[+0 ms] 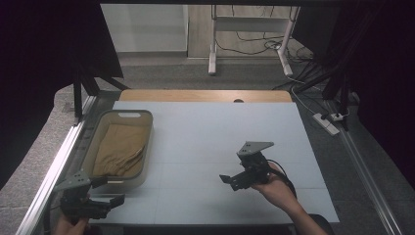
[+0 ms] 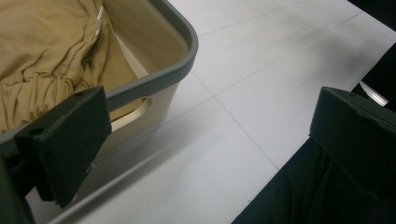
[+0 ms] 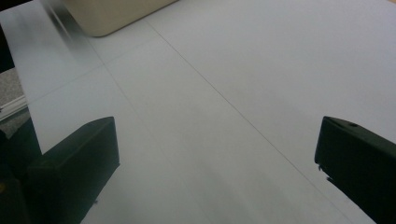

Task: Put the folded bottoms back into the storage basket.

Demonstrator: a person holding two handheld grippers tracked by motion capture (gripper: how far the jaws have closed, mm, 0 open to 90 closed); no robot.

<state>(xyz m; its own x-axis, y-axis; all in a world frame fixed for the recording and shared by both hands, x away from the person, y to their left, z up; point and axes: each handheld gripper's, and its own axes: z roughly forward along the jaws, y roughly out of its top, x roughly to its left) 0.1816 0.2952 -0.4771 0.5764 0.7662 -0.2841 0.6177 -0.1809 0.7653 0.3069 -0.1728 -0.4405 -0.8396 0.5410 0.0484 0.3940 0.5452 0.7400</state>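
A beige basket with a grey rim point(image 1: 147, 128) stands at the table's left side, and a tan cloth point(image 1: 120, 149) lies crumpled inside it. The left gripper view looks over the basket's near corner point(image 2: 184, 65) and the tan cloth point(image 2: 46, 56). My left gripper point(image 1: 115, 200) hovers at the front left corner of the table, just in front of the basket, open with nothing between its jaws. Over the bare white table surface, right of centre, my right gripper point(image 1: 227, 180) is open and empty. In the right gripper view the basket's corner point(image 3: 112, 14) shows at the top.
The white table top point(image 1: 210, 132) has a wooden strip along its far edge. A metal rail point(image 1: 58, 161) runs along the left side. Behind the table are a white stand point(image 1: 249, 29), cables and a power strip point(image 1: 327, 122) on the floor.
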